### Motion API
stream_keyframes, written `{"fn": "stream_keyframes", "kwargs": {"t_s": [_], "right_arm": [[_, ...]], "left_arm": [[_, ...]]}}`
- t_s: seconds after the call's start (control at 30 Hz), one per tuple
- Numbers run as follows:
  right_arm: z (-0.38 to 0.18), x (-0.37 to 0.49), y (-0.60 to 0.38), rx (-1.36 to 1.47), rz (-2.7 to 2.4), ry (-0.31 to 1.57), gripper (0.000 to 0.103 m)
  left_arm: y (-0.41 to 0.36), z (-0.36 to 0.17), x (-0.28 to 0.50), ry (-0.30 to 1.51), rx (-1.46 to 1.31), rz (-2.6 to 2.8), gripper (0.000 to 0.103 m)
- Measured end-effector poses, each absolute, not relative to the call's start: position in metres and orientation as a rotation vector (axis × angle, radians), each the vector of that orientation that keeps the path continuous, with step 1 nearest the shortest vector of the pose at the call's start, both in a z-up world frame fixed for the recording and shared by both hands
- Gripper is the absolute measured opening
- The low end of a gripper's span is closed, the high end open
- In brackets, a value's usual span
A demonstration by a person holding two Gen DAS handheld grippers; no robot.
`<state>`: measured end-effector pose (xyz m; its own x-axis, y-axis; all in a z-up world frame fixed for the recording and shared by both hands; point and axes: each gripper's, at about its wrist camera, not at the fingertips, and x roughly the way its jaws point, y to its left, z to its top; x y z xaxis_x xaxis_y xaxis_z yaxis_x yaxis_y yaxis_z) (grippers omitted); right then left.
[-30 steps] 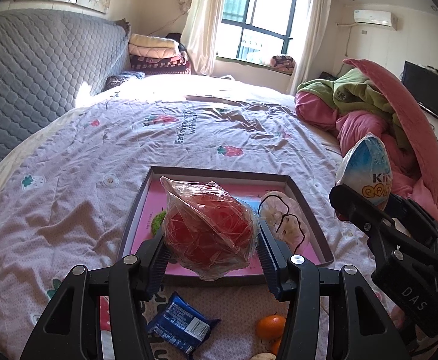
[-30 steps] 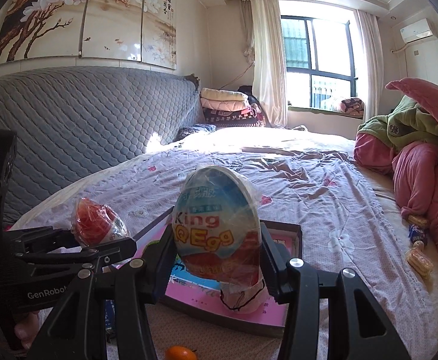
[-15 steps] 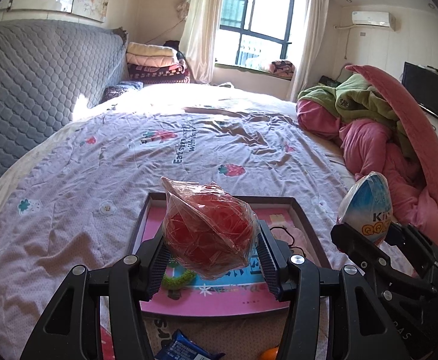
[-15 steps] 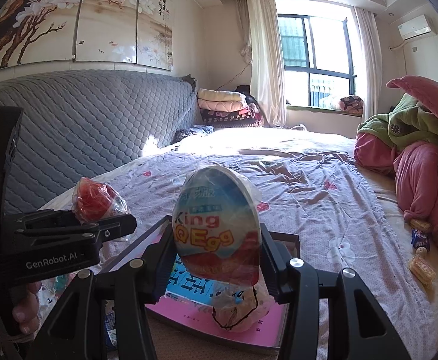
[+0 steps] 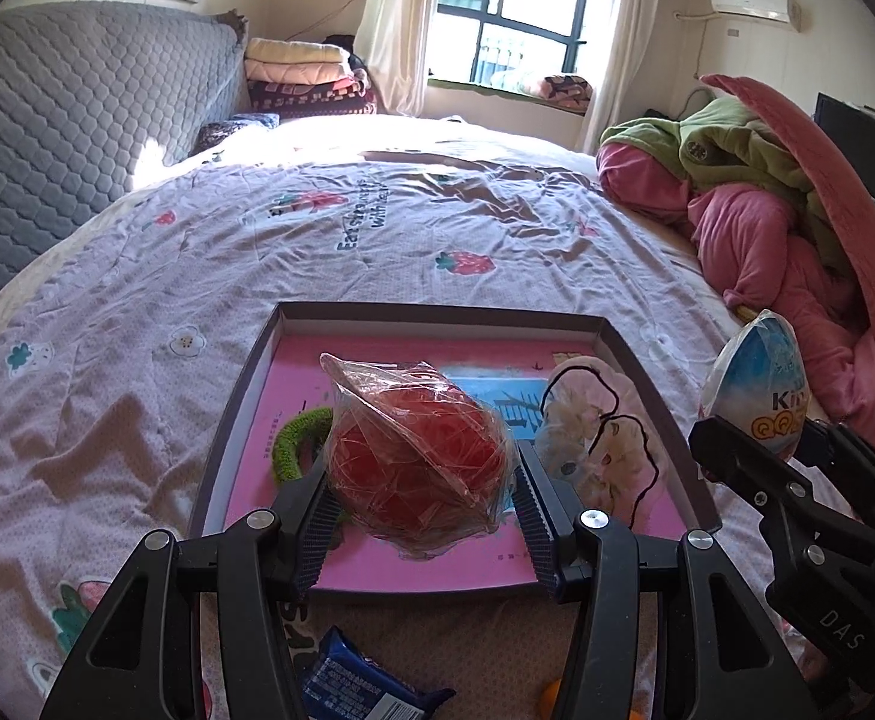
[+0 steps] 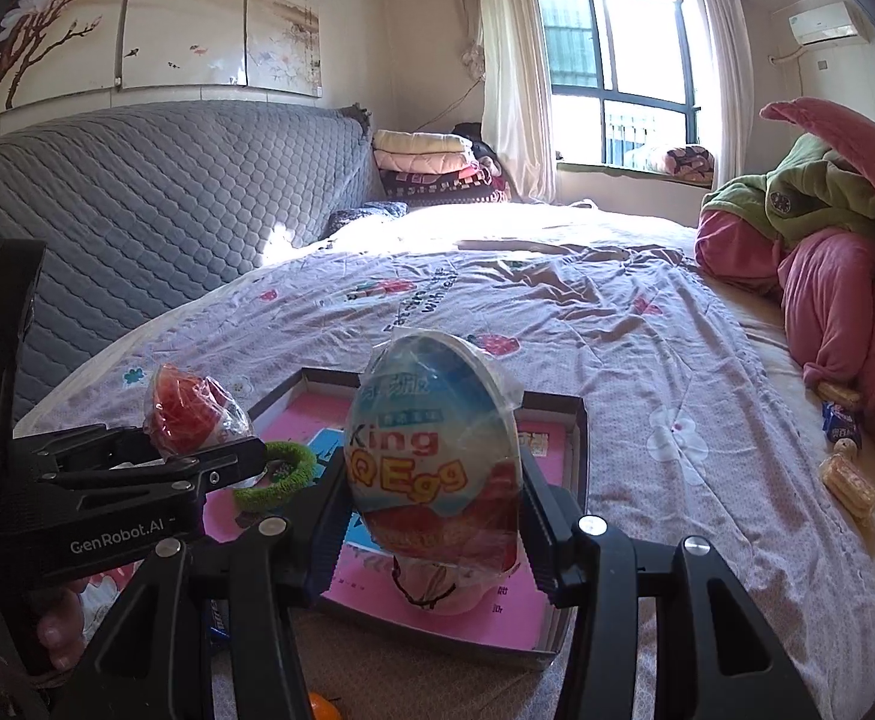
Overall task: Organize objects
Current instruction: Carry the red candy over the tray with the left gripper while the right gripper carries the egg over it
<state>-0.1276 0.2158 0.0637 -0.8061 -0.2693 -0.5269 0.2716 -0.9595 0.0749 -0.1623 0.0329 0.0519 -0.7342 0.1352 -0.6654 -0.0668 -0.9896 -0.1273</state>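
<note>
Bedspread (image 5: 137,312) fills frame; tray (image 5: 629,360) now sits higher/closer vs 1 s ago w/ left gripper (image 5: 419,504) clamping red wrapped ball (image 5: 419,456), right gripper (image 6: 431,516) clamping egg (image 6: 431,456), so drop-off's near.

You're working over a bed (image 5: 377,252) spread with a lilac strawberry-print quilt (image 6: 647,360). Directly on it lie a shallow pink-bottomed box tray (image 5: 437,321), a blue snack packet (image 5: 365,690) and an orange (image 6: 324,708) near you. A heap of pink and green bedding (image 5: 767,222) and small wrapped snacks (image 6: 845,450) lie at the right edge.
</note>
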Motion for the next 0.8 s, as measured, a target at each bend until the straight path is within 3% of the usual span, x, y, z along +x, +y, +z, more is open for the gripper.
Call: {"fn": "stream_keyframes", "kwargs": {"t_s": [0.8], "right_arm": [[0.023, -0.143, 0.214, 1.033, -2.684, 0.012, 0.051]], "left_arm": [[0.036, 0.024, -0.171, -0.12, -1.184, 2.772, 0.056]]}}
